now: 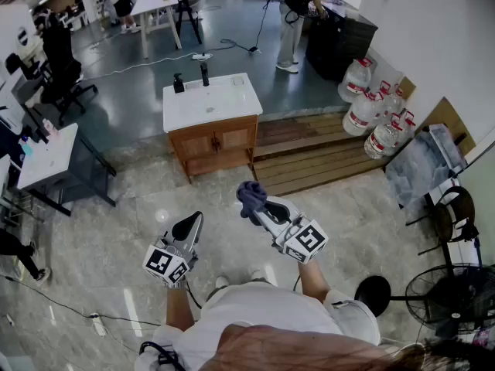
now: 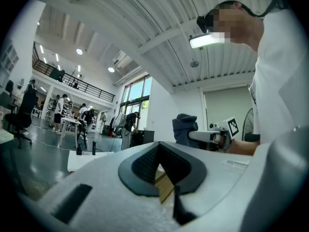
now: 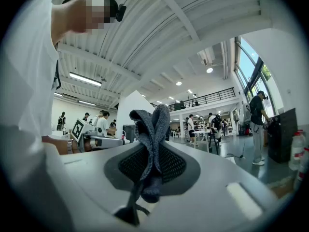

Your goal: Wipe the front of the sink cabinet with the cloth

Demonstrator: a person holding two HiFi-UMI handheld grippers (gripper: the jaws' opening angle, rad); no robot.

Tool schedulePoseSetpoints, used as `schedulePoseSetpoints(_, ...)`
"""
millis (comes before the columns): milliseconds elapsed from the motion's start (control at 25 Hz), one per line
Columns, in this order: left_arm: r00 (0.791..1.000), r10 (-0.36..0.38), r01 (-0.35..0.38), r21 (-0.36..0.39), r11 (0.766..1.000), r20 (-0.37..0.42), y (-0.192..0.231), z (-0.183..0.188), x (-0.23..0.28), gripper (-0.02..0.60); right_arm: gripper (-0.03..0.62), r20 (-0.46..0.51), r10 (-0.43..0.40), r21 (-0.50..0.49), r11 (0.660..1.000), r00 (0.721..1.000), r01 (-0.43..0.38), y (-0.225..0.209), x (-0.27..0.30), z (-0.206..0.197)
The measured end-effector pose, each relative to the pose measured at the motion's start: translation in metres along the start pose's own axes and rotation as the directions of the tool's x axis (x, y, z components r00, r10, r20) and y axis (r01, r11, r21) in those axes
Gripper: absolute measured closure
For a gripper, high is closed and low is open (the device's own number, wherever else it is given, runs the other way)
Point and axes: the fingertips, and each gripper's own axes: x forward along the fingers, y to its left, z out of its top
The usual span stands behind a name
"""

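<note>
The sink cabinet (image 1: 214, 144) stands ahead of me on the stone floor, a wooden two-door front under a white sink top (image 1: 220, 99). Both grippers hang well short of it, about waist high. My right gripper (image 1: 260, 205) is shut on a dark blue-grey cloth (image 1: 249, 196), which bunches up above the jaws. In the right gripper view the cloth (image 3: 150, 129) fills the gap of the right gripper (image 3: 147, 164). My left gripper (image 1: 189, 225) is shut with nothing in it; the left gripper (image 2: 161, 167) faces the sink top (image 2: 89, 159), with the cloth (image 2: 185, 129) to its right.
A dark faucet (image 1: 204, 73) and a dark dispenser (image 1: 179, 83) stand on the sink top. A wooden platform (image 1: 309, 151) lies to the cabinet's right, with large water bottles (image 1: 373, 110) beyond. A white desk (image 1: 46, 157) is at left, a floor fan (image 1: 450, 296) at right.
</note>
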Motion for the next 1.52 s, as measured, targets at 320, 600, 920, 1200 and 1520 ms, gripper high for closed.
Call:
schedulePoseSetpoints(320,0.999,-0.026,0.026,0.010,1.000,-0.022,-0.003,-0.002,-0.002,0.577,0.526,0.006,0.009,-0.001,1.000,1.000,-0.009,0.001,0.003,0.004)
schedulePoseSetpoints(600,1.000,-0.019,0.018,0.052,0.999,0.010,-0.005,0.004,-0.009,0.577,0.526,0.007,0.027,-0.018,0.999,1.000,-0.027,0.008,0.006,0.003)
schedulePoseSetpoints(920,1.000,-0.009,0.008,0.074,0.997,0.013,-0.005,0.005,-0.004,0.577,0.525,0.003,0.053,0.007,0.999,0.999,-0.053,0.009,0.007,-0.002)
schedulePoseSetpoints(1200,1.000,0.023,-0.023,0.057,0.998,0.000,-0.005,-0.007,0.003,0.577,0.525,-0.007,0.084,0.031,0.996,0.996,-0.084,0.001,0.008,-0.014)
schedulePoseSetpoints(1520,0.998,0.051,-0.048,0.068,0.997,-0.036,-0.002,-0.014,0.048,0.577,0.525,-0.010,0.102,0.058,0.993,0.995,-0.101,-0.046,-0.002,-0.017)
